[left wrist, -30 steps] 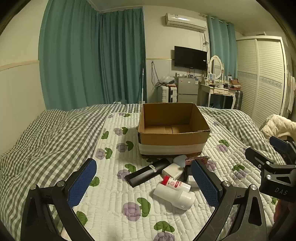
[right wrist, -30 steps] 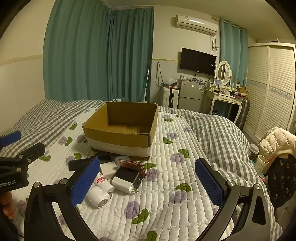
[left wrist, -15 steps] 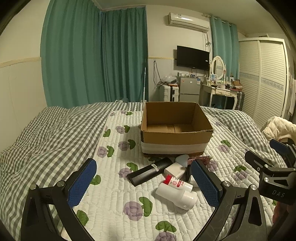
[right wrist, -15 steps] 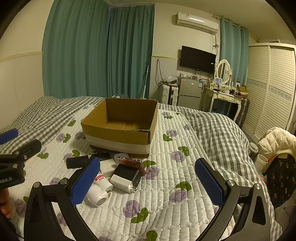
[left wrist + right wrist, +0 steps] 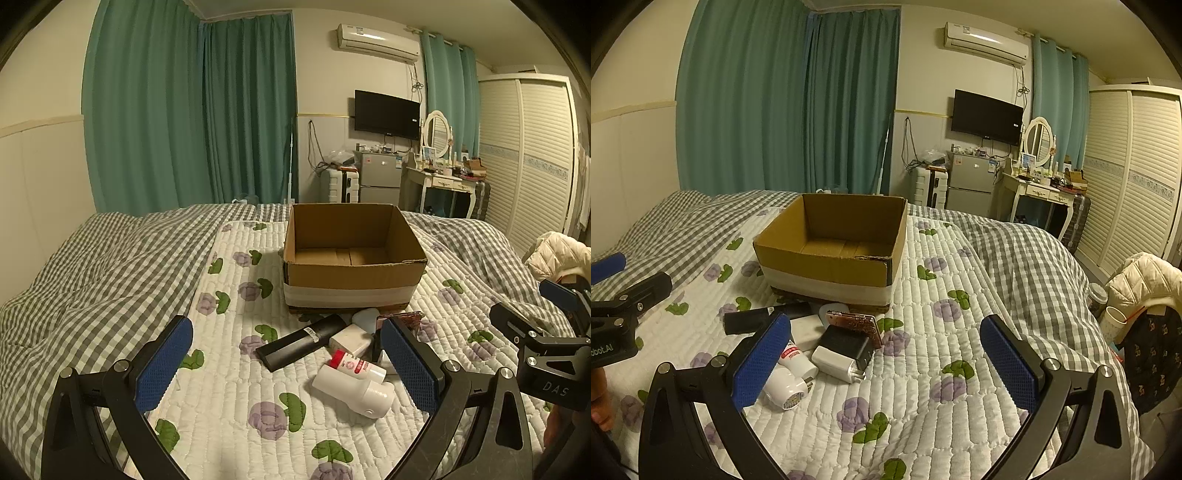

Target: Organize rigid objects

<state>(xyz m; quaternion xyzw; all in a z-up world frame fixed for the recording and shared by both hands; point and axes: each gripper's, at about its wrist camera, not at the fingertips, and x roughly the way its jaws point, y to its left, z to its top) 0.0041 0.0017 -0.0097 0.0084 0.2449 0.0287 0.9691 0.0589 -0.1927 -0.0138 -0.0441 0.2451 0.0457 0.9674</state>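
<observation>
An open, empty cardboard box (image 5: 352, 275) (image 5: 831, 271) stands on the quilted bed. In front of it lies a pile: a black remote (image 5: 301, 341) (image 5: 757, 319), a white charger block (image 5: 351, 339), a red-capped white tube (image 5: 356, 366), a white bottle (image 5: 352, 390) (image 5: 783, 387), a black-and-white plug adapter (image 5: 842, 350) and a rose-gold phone (image 5: 855, 323). My left gripper (image 5: 286, 363) is open and empty, just before the pile. My right gripper (image 5: 886, 363) is open and empty, to the pile's right.
The white floral quilt (image 5: 236, 387) lies over a grey checked duvet (image 5: 92, 280). A cream jacket (image 5: 1141, 280) hangs on a chair at the bed's right edge. A dresser, fridge and wardrobe stand beyond the bed.
Both grippers have risen and drawn back slightly, so the box and pile sit a little lower in view. Both stay open and empty.
</observation>
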